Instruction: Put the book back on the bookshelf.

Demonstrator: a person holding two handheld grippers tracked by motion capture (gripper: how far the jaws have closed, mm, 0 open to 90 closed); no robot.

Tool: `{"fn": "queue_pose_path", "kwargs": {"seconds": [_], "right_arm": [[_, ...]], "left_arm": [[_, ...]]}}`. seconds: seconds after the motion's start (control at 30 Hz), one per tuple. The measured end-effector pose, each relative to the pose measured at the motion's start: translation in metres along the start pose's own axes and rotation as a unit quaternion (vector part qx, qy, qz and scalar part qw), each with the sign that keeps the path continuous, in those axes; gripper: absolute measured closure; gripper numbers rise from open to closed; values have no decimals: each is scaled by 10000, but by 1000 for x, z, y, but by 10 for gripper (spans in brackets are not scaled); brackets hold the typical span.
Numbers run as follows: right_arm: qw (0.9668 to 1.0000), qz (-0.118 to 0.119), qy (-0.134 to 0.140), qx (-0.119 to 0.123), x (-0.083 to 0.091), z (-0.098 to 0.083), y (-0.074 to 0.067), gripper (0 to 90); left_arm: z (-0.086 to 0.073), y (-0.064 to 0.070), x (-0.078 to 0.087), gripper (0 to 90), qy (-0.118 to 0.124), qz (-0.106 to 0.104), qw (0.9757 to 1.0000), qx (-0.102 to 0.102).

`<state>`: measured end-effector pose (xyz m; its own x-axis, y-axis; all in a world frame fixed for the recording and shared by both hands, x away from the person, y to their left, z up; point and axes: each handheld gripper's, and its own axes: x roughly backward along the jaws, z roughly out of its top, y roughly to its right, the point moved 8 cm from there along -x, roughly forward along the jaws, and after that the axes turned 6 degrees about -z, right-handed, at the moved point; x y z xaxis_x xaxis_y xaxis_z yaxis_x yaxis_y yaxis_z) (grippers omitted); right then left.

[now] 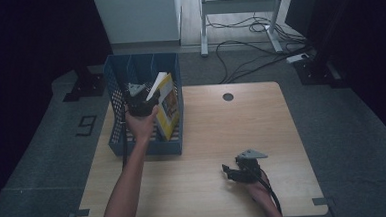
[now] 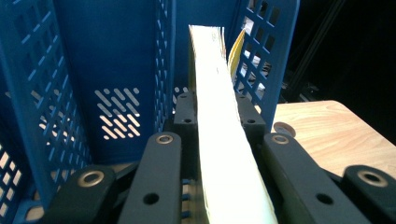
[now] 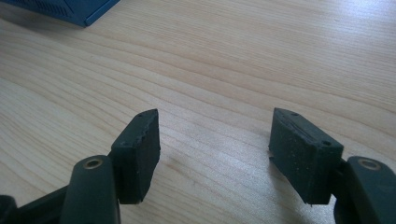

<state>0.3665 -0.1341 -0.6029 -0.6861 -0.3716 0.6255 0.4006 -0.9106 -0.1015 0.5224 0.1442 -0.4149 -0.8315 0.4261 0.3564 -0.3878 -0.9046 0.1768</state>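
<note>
High view: my left gripper (image 1: 141, 102) sits inside the blue file organizer (image 1: 145, 147) at the table's (image 1: 262, 130) far left, clamped on a yellow-covered book (image 1: 168, 107). The book stands tilted in the rightmost compartment, top leaning left. My right gripper (image 1: 230, 170) rests near the right front of the table, well apart from the organizer.

Left gripper view: the book's pale page edge (image 2: 219, 140) runs straight up between the jaws, both pressing its sides. The perforated divider (image 2: 163, 70) stands just left of it, the outer wall (image 2: 261, 51) just right; the yellow cover (image 2: 236, 49) bows toward that wall.

Right gripper view: jaws apart over bare wood, nothing between them; a blue corner (image 3: 84, 11) of the organizer shows far left.

Judgement: the step is seating the book. I'd keep it parallel to the divider, lower until the bottom edge lands, and release only once it stands unaided, minding the loose cover.
</note>
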Motion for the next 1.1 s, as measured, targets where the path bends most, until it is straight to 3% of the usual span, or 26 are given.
{"fn": "queue_pose_path", "kwargs": {"seconds": [0.57, 1.1], "right_arm": [[10000, 8, 0, -38, 0, 0, 1, 331], [10000, 17, 2, -56, 0, 0, 1, 332]], "left_arm": [[0, -1, -15, 754, -36, 33, 10000, 52], [8, 0, -29, 754, 140, 166, 9997, 81]]}}
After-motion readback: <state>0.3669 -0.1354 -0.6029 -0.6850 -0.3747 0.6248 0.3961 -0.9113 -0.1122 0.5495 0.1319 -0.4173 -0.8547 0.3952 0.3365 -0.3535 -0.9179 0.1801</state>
